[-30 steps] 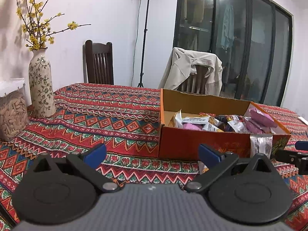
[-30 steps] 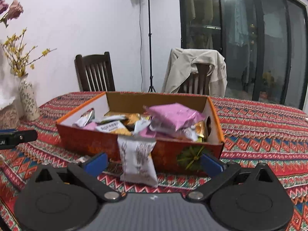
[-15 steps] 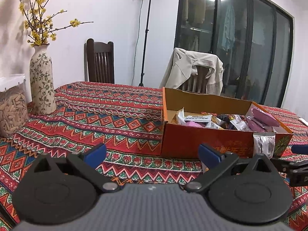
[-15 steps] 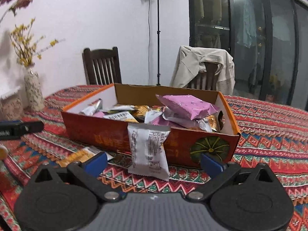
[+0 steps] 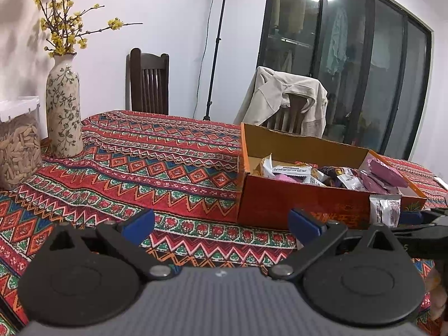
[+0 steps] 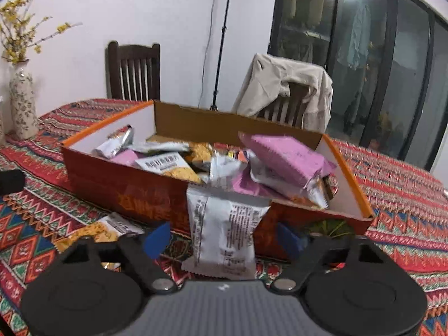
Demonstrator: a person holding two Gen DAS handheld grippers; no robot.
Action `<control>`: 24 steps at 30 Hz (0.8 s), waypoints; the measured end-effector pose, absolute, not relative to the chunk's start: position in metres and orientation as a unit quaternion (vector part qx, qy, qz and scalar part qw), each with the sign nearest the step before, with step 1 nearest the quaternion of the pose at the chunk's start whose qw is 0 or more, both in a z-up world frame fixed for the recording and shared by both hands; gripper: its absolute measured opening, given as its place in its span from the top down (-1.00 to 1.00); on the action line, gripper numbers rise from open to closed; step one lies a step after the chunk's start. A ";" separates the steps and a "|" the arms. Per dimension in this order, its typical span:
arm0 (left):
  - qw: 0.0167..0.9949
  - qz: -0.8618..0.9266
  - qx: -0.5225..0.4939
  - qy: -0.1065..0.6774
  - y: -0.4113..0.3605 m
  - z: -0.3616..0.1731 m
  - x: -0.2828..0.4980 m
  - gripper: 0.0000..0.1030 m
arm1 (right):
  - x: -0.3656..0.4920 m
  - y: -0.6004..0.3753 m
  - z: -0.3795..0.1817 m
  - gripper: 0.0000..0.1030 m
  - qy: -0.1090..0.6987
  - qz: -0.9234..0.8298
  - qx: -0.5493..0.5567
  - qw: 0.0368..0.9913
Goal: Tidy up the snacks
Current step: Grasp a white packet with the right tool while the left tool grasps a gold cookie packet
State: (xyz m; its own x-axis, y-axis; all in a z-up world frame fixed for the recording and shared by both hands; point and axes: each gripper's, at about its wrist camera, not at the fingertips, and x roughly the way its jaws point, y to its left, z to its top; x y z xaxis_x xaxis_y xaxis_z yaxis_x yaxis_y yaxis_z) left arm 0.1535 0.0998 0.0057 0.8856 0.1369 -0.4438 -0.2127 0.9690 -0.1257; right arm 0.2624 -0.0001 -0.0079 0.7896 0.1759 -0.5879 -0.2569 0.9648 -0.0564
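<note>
An orange cardboard box (image 6: pixel 117 184) full of snack packets stands on the patterned tablecloth; it also shows in the left wrist view (image 5: pixel 280 204). A white snack packet (image 6: pixel 224 229) leans upright against the box's front wall, between my right gripper's (image 6: pixel 224 238) open fingers, untouched. A pink packet (image 6: pixel 288 156) lies on top in the box. A yellow-and-white packet (image 6: pixel 98 229) lies on the cloth left of the white one. My left gripper (image 5: pixel 221 221) is open and empty, left of the box. The white packet shows at the right in the left wrist view (image 5: pixel 385 211).
A flowered vase (image 5: pixel 63 112) with yellow blossoms and a clear jar of seeds (image 5: pixel 16 151) stand at the table's left. Two chairs (image 5: pixel 148 84) stand behind the table, one draped with a beige jacket (image 5: pixel 282 98). A light stand (image 5: pixel 215 44) is by the wall.
My right gripper has moved closer to the white packet and the box, with its fingers now on either side of the packet. The left gripper has shifted only slightly.
</note>
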 end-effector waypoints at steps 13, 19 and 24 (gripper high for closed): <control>0.963 0.094 -0.090 0.235 0.101 0.001 0.158 -1.00 | 0.254 -0.029 -0.010 0.26 0.310 0.128 -0.022 0.942; 0.952 0.097 -0.097 0.273 0.102 -0.003 0.172 -1.00 | 0.240 -0.052 -0.007 0.26 0.291 0.130 0.006 0.948; 0.949 0.072 -0.074 0.298 0.082 0.002 0.181 -1.00 | 0.236 -0.063 -0.002 0.26 0.271 0.131 0.028 0.953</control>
State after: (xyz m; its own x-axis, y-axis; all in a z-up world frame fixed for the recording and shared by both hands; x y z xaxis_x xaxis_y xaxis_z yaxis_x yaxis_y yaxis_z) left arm 0.1811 0.0824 0.0024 0.8120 0.0914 -0.5765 -0.1801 0.9787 -0.0985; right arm 0.2365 -0.0633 -0.0015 0.8186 0.2652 -0.5094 -0.2346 0.9640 0.1248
